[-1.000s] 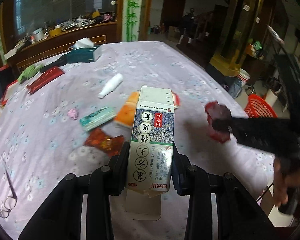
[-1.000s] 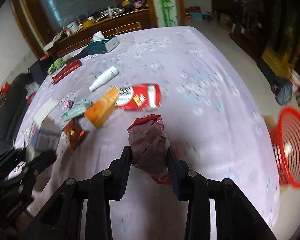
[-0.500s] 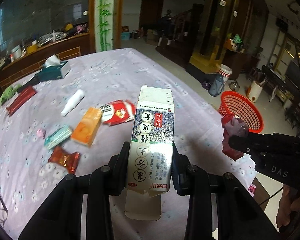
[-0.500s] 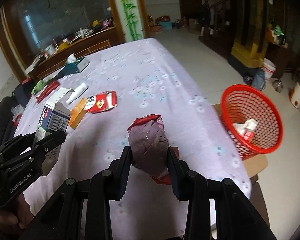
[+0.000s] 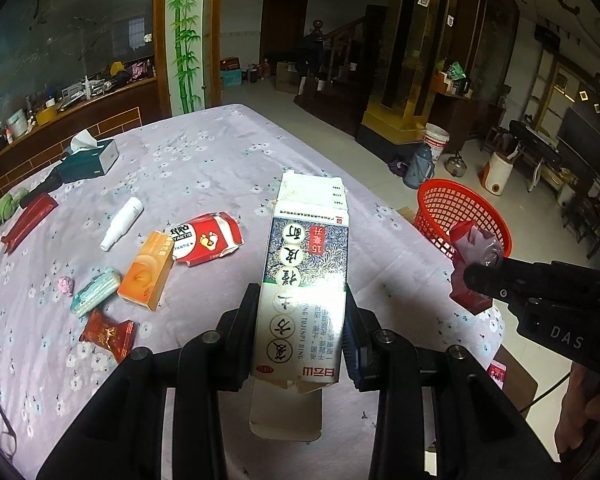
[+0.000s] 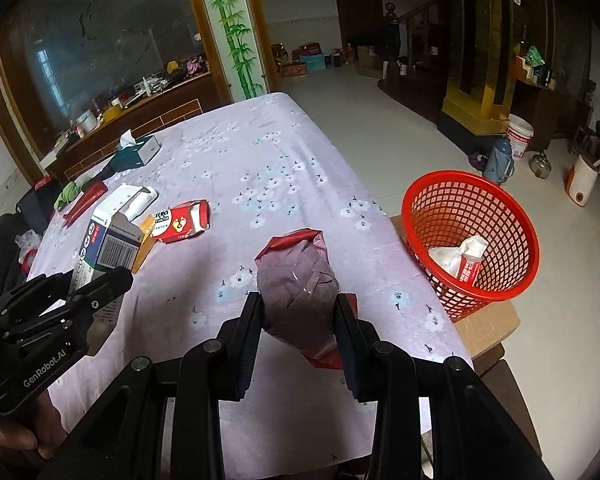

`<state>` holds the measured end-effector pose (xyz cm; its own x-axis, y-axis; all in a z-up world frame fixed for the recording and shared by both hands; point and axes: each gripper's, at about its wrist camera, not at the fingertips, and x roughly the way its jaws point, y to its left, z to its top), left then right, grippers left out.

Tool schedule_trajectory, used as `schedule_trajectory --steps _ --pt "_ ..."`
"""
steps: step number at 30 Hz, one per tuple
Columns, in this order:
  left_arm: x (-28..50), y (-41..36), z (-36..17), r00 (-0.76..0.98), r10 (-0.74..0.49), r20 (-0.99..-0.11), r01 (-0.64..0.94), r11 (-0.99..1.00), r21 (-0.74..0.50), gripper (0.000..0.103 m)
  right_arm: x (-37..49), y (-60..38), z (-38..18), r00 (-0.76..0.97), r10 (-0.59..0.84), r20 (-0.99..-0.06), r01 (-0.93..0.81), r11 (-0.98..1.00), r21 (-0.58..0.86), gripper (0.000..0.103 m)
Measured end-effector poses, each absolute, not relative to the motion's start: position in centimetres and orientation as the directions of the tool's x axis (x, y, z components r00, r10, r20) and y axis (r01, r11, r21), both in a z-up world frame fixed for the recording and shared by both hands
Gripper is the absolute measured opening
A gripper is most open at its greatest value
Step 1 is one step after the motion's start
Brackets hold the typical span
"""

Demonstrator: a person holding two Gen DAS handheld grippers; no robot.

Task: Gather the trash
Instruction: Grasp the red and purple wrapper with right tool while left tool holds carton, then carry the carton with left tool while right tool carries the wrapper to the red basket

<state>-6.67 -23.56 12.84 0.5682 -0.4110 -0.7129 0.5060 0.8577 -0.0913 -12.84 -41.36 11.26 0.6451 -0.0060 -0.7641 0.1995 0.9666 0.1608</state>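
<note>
Trash, yours: left gripper (image 5: 300, 312) jaws clamp the carton (image 5: 306, 280), right gripper (image 6: 298, 316) jaws the crumpled wrapper (image 6: 296, 284), now nearer the red basket (image 6: 496, 296); boxes (image 5: 146, 276) litter the tabletop (image 5: 204, 168).

You had two grippers in view, each clamping one item. Around the orange carton (image 5: 146, 276), the table (image 5: 204, 160) carried seven other loose items: one bottle, one red pack, one teal packet, one pink wad, one red wrapper, one tissue box, one long red pouch. One red basket (image 6: 496, 216) stood beyond the table edge.
</note>
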Motion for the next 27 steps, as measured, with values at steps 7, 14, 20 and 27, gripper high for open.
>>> schedule_trajectory --steps 7,14,20,27 --pt "-6.94 -23.94 12.87 0.569 -0.413 -0.711 0.51 0.856 -0.089 0.035 -12.97 -41.72 11.12 0.641 0.0 -0.768 0.2 0.966 0.167 0.038" --pt "-6.94 -23.99 12.89 0.569 -0.412 -0.711 0.511 0.855 -0.087 0.035 -12.84 -42.07 10.78 0.631 0.002 -0.776 0.198 0.967 0.163 0.038" --pt "-6.98 -24.02 12.77 0.568 -0.413 -0.712 0.508 0.856 -0.091 0.035 -12.44 -41.94 10.7 0.625 -0.008 -0.781 0.195 0.97 0.146 0.038" --pt "-6.82 -24.42 12.59 0.567 -0.415 -0.712 0.511 0.855 -0.09 0.035 -12.02 -42.09 10.85 0.626 -0.017 -0.78 0.192 0.972 0.133 0.038"
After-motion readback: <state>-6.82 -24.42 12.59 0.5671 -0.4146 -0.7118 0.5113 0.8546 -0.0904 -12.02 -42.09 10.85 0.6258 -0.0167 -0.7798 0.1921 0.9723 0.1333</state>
